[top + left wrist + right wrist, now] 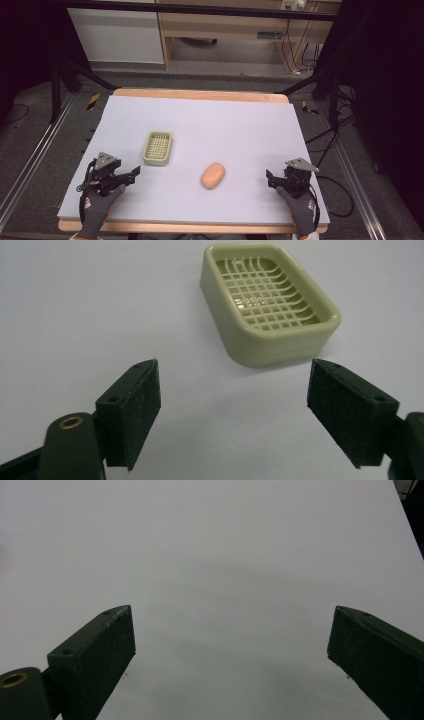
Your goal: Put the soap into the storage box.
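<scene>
A pale green soap dish (158, 148) with a grid floor sits left of the table's middle; it is empty. An orange oval soap bar (213, 175) lies on the white sheet to its right, nearer the front. My left gripper (132, 175) rests at the front left, open, its jaws spread wide and pointing toward the soap dish (267, 300), which lies just beyond them. At the front right my right gripper (270, 178) is open too, right of the soap, with bare sheet between its jaws (232, 650).
The white sheet (225, 125) covers a wooden table (200, 94). Gloved hands hold both grippers at the front edge. Cables trail off the right side. Shelving and a dark frame stand beyond the far edge.
</scene>
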Demonstrator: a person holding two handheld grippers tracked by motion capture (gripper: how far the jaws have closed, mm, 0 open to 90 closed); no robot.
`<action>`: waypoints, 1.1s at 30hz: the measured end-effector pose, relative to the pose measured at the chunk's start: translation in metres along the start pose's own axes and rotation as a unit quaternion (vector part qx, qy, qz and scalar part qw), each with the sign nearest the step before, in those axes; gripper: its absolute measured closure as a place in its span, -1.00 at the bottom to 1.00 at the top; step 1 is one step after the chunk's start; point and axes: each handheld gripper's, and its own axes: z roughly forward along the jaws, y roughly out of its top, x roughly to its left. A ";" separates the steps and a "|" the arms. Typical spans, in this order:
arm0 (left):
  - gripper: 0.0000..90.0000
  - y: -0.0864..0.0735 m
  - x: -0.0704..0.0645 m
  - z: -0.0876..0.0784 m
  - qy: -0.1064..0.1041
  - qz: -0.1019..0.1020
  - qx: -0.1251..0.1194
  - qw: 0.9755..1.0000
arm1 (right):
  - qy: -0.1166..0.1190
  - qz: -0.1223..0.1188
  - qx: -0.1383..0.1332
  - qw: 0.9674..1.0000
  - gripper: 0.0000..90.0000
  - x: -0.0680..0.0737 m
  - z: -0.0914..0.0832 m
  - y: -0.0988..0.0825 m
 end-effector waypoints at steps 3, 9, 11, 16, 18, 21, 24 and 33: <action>-0.52 0.000 -0.002 -0.001 -0.004 0.002 -0.001 1.000 | 0.000 -0.006 -0.001 1.000 -0.89 0.002 0.000 0.001; -0.50 0.001 -0.007 0.000 -0.009 0.005 -0.002 1.000 | 0.002 -0.016 0.008 1.000 -0.89 0.005 0.001 0.000; -0.49 0.002 -0.011 -0.001 -0.015 0.011 -0.002 1.000 | 0.003 -0.014 0.007 1.000 -0.88 0.006 0.000 0.000; -0.47 0.003 -0.018 -0.001 -0.029 0.016 -0.003 0.999 | 0.003 -0.023 0.011 1.000 -0.86 0.008 0.001 0.000; -0.46 0.003 -0.022 -0.001 -0.033 0.017 -0.003 0.999 | 0.004 -0.022 0.014 1.000 -0.85 0.009 0.001 0.000; -0.46 0.003 -0.026 0.001 -0.037 0.021 0.001 0.999 | 0.005 -0.027 0.017 0.999 -0.84 0.010 0.001 0.000; -0.45 0.004 -0.031 0.002 -0.042 0.025 0.000 0.999 | 0.005 -0.024 0.019 1.000 -0.83 0.011 0.001 0.000; -0.45 0.009 -0.044 0.003 -0.051 0.033 -0.002 0.998 | -0.003 -0.023 0.015 1.000 -0.84 0.010 0.000 0.000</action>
